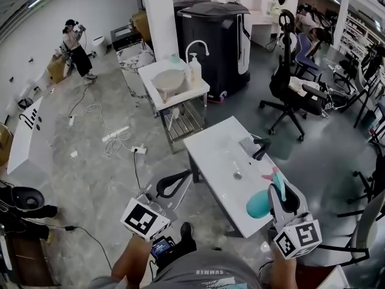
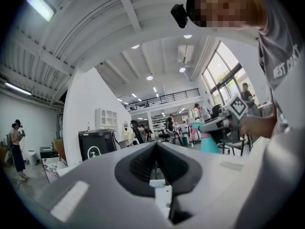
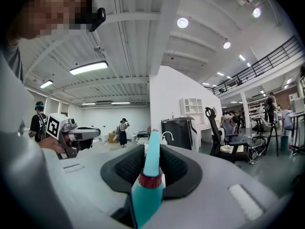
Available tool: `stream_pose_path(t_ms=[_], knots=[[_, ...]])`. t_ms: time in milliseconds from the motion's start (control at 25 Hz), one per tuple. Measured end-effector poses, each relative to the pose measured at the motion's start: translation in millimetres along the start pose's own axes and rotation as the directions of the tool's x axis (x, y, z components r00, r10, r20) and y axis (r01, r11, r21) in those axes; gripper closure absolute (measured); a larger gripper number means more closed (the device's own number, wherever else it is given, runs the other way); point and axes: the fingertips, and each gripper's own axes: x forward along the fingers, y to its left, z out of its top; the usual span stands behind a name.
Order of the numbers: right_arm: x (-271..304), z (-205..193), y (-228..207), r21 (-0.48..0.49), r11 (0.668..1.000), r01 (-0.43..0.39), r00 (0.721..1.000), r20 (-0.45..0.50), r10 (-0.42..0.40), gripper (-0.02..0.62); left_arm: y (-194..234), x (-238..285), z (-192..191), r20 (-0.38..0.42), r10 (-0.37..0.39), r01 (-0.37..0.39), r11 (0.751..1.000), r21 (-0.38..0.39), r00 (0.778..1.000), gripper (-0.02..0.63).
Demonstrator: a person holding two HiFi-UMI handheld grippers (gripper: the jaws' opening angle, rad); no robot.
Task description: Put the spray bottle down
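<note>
**A:** The fingers (image 3: 177, 168) of the right gripper (image 3: 153, 149), what do they hold?

**B:** They are closed partway on the neck of the teal spray bottle (image 3: 148, 194), just beyond its red collar (image 3: 150, 180). The bottle lies along them, its head pointing away from the person.

**A:** And where is the bottle?

**B:** It is in the air over the near right end of the white table (image 1: 207, 146), close to the sunken basin (image 1: 228, 161).

**A:** The left gripper (image 1: 190, 174)?

**B:** Its fingers (image 2: 138, 166) meet at the tips with nothing between them. It is off the table's near left side, well apart from the bottle.
</note>
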Motion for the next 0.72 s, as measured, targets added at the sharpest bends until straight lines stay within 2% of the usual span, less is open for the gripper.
stream_pose_path(t_ms=[440,720], knots=[[51.1,8.7,-15.2,0.007,0.998,0.059,0.998,-0.009,-0.058,0.491,51.1,38.3,-12.5,-0.016,-0.043,0.042,0.998,-0.040,0.999,0.604],[98.6,19.1,-23.6,0.009,0.993,0.120,0.993,0.001,-0.120,0.491,102.2,64.2,-20.1,-0.007,-0.086,0.086,0.996,-0.021,0.996,0.604]])
